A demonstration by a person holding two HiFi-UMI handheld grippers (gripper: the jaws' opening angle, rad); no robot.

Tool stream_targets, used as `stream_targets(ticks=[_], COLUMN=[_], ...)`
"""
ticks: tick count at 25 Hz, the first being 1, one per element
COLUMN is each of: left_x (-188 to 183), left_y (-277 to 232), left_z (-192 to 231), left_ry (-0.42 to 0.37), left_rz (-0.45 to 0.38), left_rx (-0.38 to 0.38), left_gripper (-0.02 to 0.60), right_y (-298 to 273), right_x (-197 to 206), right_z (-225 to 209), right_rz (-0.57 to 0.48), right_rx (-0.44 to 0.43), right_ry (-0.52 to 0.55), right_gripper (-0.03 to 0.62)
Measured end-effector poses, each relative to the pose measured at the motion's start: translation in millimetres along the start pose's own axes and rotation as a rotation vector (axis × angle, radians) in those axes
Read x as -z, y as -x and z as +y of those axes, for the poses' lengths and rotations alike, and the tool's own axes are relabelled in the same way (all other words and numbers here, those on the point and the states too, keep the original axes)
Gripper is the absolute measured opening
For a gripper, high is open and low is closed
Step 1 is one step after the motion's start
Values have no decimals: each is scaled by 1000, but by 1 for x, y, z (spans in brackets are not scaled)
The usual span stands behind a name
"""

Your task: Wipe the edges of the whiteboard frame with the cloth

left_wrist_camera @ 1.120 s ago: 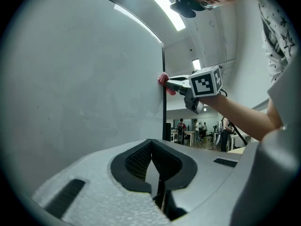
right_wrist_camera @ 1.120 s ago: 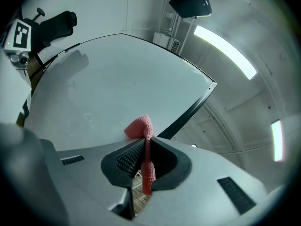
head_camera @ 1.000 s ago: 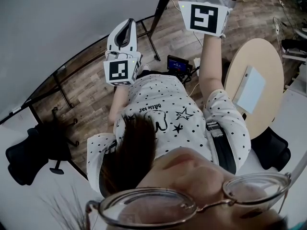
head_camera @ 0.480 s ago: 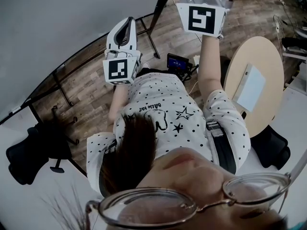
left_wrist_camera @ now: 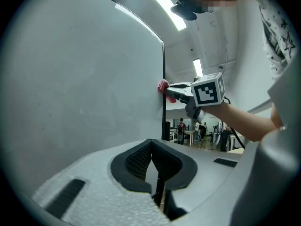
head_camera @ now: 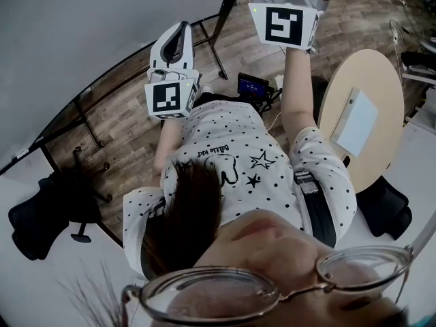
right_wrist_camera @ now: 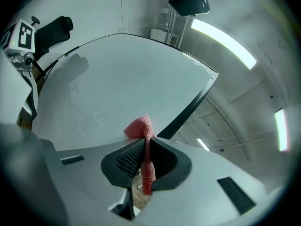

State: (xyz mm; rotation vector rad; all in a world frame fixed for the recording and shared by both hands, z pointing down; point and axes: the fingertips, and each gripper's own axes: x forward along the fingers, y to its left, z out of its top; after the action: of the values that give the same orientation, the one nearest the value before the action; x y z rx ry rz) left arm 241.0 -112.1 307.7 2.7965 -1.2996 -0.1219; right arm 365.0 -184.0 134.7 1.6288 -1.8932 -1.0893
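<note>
The person wears a white short-sleeved T-shirt speckled with black dots and stars, plus thin-rimmed glasses; the pale grey left tool and right tool bear black-and-white marker cubes.

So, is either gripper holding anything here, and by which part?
The right gripper pinches the pink cloth between its fingers, by a narrow fold, with a bunched end sticking out ahead. The left gripper is shut on nothing.

The whiteboard stands before the person, with the left gripper close to its face. The right gripper is farther right at the frame, and the cloth between its jaws lies against that edge. A round table stands to the person's right with a flat pad on it, and a chair stands to the left.
</note>
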Motion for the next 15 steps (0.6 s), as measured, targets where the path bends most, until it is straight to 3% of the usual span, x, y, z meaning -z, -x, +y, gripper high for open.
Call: stream_targets(ticks=[15], left_x=[2], left_y=[1], left_z=[-4], left_ry=[6], left_rz=[7], left_rx=[6], left_gripper=[17], right_y=[4], right_x=[11], right_z=[11], right_rz=[6], right_rx=[-5], right_ry=[2], right_gripper=[31])
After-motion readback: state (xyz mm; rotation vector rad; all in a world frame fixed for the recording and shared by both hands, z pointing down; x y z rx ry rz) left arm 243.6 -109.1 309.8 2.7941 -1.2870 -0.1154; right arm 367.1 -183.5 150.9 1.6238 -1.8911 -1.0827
